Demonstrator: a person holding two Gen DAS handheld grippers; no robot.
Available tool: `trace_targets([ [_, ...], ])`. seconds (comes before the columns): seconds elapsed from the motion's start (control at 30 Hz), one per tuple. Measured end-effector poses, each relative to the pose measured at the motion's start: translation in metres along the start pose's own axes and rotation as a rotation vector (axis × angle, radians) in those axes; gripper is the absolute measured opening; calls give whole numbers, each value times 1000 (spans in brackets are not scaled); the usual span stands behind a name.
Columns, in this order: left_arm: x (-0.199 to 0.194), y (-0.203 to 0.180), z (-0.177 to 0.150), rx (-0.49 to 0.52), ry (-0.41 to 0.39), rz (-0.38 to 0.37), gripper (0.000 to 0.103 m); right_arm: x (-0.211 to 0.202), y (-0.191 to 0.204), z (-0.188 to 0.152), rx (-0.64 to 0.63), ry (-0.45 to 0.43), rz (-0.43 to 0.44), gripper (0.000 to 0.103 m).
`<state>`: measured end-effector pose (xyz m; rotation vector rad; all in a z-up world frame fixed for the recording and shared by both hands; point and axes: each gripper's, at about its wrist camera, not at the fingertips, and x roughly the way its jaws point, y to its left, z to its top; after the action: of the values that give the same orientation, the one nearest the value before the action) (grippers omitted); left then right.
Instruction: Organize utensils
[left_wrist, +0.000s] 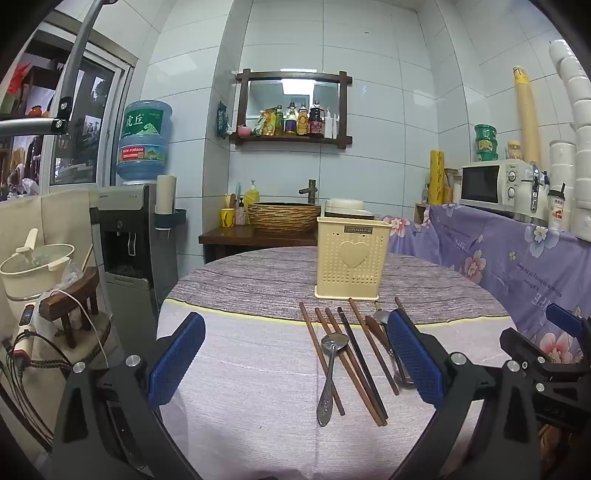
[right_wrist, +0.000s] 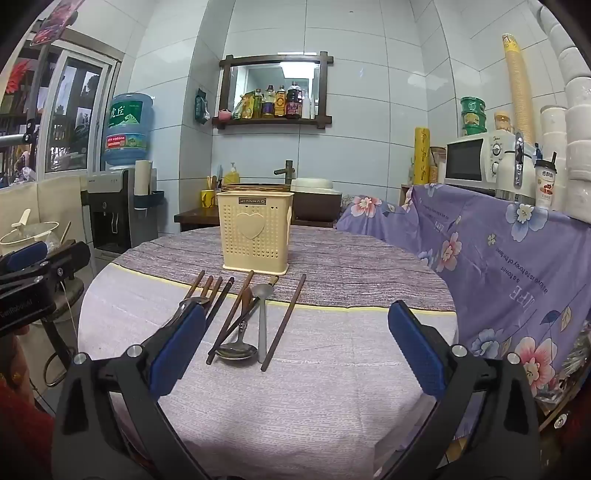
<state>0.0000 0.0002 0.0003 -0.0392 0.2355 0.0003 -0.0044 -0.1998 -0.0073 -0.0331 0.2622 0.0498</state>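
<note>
Both grippers hover level over the round counter (right_wrist: 295, 406), near edge. Left gripper (left_wrist: 295, 354) jaws released, nothing between. Right gripper (right_wrist: 295, 347) jaws released, likewise empty. Bare cloth beneath them. Mid-counter: chopsticks (left_wrist: 360, 350) and spoons (left_wrist: 328, 373) lie loose in a row. Just beyond, cream utensil holder (right_wrist: 255, 232) upright. Floral-draped ledge (right_wrist: 509, 258) crowds the right edge; left side drops open.

"jianhao" on cream utensil holder (right_wrist: 255, 229)
</note>
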Motion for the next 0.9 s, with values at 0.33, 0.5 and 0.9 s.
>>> trace_targets([
  [0.33,-1,1,0,-1,-1,-8,98,1,0,-1,2,7,1,98],
  [0.5,0,0,1,4,-2,-11,98,-1,-2,-1,1,2,0,98],
  [0.9,0,-1,0,4,-1,-12,98,-1,1,-2,-2,4,-1,98],
])
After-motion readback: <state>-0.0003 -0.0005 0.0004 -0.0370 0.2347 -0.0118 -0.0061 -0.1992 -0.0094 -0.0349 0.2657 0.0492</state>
